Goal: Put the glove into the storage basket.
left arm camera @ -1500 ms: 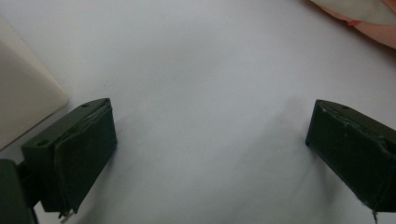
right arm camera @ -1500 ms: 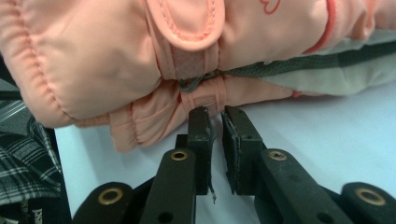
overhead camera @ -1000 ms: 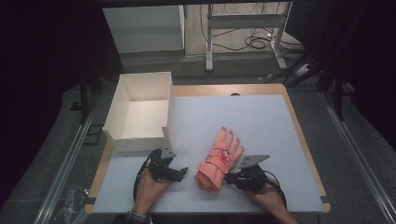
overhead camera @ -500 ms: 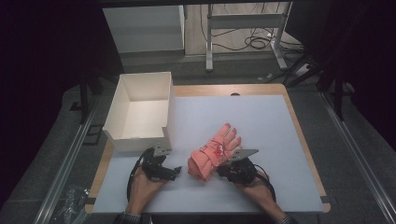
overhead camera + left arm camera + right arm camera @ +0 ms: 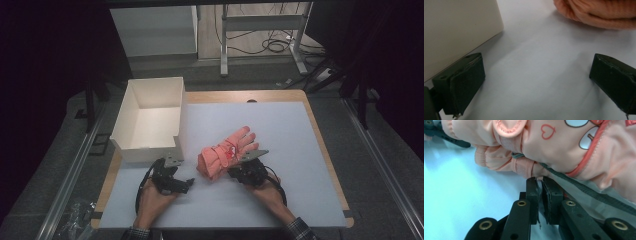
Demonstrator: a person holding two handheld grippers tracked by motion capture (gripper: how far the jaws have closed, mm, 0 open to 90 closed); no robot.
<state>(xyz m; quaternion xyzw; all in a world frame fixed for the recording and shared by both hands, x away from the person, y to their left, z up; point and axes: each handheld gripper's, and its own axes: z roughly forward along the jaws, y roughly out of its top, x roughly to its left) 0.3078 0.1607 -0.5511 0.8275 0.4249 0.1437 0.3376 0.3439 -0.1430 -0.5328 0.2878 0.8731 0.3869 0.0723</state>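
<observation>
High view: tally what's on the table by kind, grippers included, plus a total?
Pink gloves: 1
White open boxes: 1
Grippers: 2, left gripper open, right gripper shut on the glove's edge
Total: 4

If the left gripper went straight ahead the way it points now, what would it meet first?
Probably the pink glove: the left gripper, jaws open, looks across bare white mat toward it. The white box lies off to one side; depth is unclear.
</observation>
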